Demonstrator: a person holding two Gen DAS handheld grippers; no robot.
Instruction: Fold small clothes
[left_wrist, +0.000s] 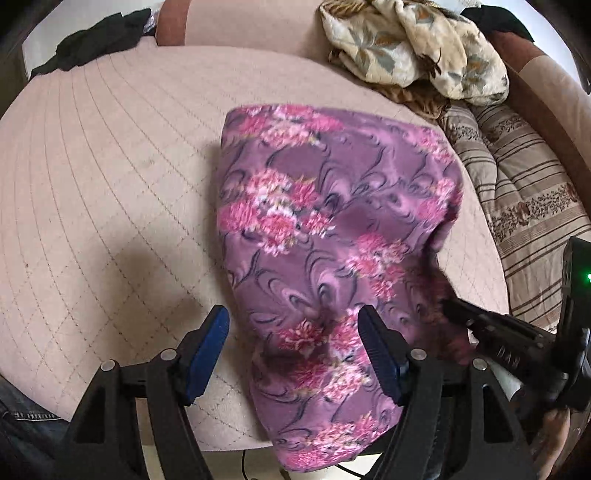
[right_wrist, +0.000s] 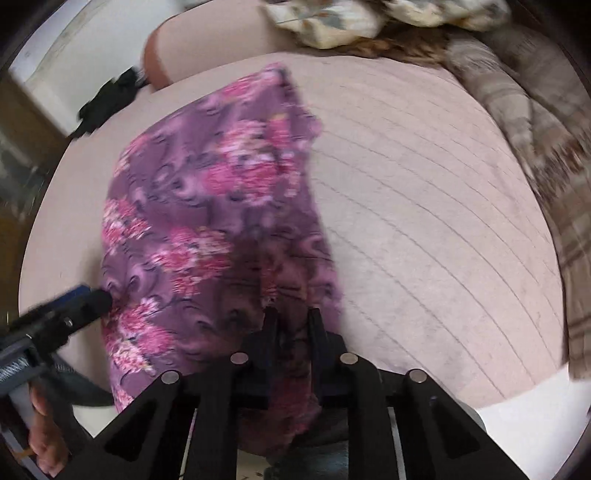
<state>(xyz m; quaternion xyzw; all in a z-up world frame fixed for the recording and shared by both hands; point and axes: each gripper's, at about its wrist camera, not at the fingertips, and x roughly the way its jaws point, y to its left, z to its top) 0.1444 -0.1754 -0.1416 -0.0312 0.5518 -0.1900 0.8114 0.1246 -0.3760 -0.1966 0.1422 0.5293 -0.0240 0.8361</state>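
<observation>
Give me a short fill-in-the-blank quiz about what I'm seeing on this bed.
1. The flowered cloth is mostly ____ in colour.
2. The left gripper has its jaws ____.
3. The right gripper pinches the ____.
4. The black garment lies ____ from the flowered cloth.

Missing words: purple; open; cloth; apart

Black tool (left_wrist: 293, 354) — blue pads (left_wrist: 207, 354)
</observation>
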